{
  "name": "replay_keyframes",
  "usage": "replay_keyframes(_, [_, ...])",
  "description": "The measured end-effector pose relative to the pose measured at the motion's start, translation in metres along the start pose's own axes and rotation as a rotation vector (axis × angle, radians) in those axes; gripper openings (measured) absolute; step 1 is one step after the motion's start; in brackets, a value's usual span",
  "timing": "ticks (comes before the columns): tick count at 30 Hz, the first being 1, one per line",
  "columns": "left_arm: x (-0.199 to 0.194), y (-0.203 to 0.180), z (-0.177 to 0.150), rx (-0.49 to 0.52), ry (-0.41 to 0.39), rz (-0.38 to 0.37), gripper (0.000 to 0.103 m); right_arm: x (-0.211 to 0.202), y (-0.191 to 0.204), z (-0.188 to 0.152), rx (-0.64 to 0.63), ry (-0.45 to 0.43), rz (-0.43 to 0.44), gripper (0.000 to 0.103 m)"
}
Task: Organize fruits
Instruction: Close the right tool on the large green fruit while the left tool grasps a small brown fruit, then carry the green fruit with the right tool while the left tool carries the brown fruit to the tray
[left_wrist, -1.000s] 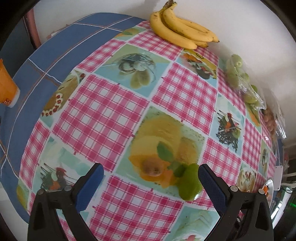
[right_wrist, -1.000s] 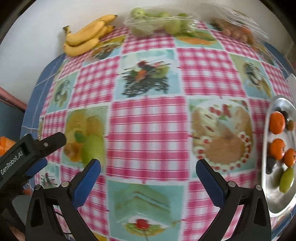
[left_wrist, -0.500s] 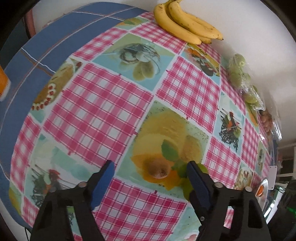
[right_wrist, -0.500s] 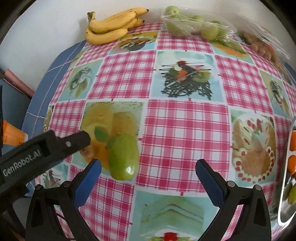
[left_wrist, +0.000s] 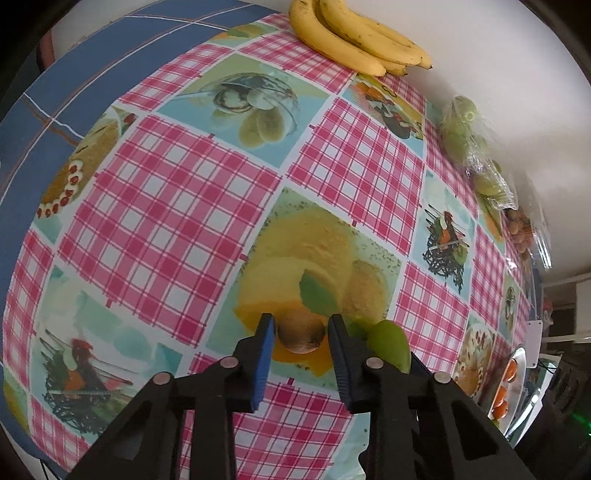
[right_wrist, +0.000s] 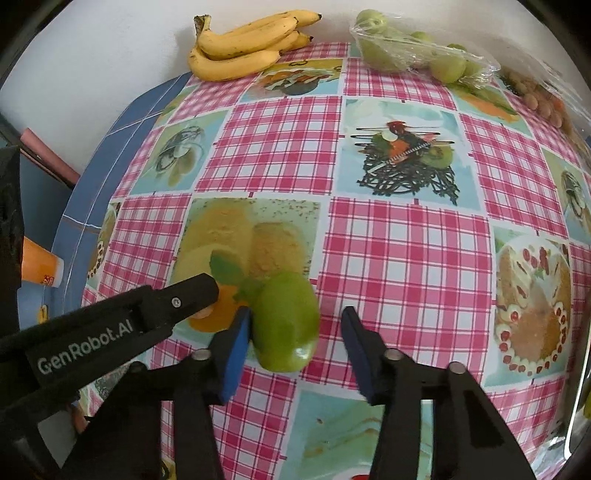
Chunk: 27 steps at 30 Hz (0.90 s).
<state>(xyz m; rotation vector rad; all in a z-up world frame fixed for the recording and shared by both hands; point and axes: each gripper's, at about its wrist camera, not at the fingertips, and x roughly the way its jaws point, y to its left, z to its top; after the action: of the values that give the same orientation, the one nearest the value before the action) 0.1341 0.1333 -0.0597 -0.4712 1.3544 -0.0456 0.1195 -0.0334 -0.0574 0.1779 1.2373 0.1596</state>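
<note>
A small brown round fruit (left_wrist: 301, 334) lies on the checked tablecloth between the blue pads of my left gripper (left_wrist: 300, 332), which stand close on either side of it; whether they touch it is unclear. A green mango (right_wrist: 286, 321) lies just right of it; it also shows in the left wrist view (left_wrist: 391, 343). My right gripper (right_wrist: 295, 338) is open around the mango, its left pad (right_wrist: 236, 339) against the mango's side, the right pad apart. The left gripper's finger (right_wrist: 177, 299) shows at the left of the right wrist view.
A bunch of bananas (right_wrist: 243, 44) lies at the table's far edge by the wall. A wrapped tray of green fruit (right_wrist: 417, 51) and a bag of small brown fruit (right_wrist: 539, 96) sit beside it. A metal plate with oranges (left_wrist: 508, 384) stands at the right.
My left gripper has closed in from wide open around the brown fruit. My right gripper has swung left to the mango and narrowed around it.
</note>
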Motion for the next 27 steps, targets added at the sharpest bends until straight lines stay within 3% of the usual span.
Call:
replay_keyframes(3, [0.0,0.0,0.0,0.0,-0.002,-0.002,0.03,0.002,-0.001,-0.001,0.001,0.006,-0.001,0.039])
replay_keyframes(13, [-0.005,-0.001,0.001,-0.004,-0.028,-0.018,0.028,0.0,-0.002,-0.002,0.011,0.003,0.002,0.038])
replay_keyframes(27, [-0.033,-0.036,-0.003,0.048,-0.081,-0.093,0.028,-0.04,-0.016,-0.006,0.026,-0.076,0.004,0.038])
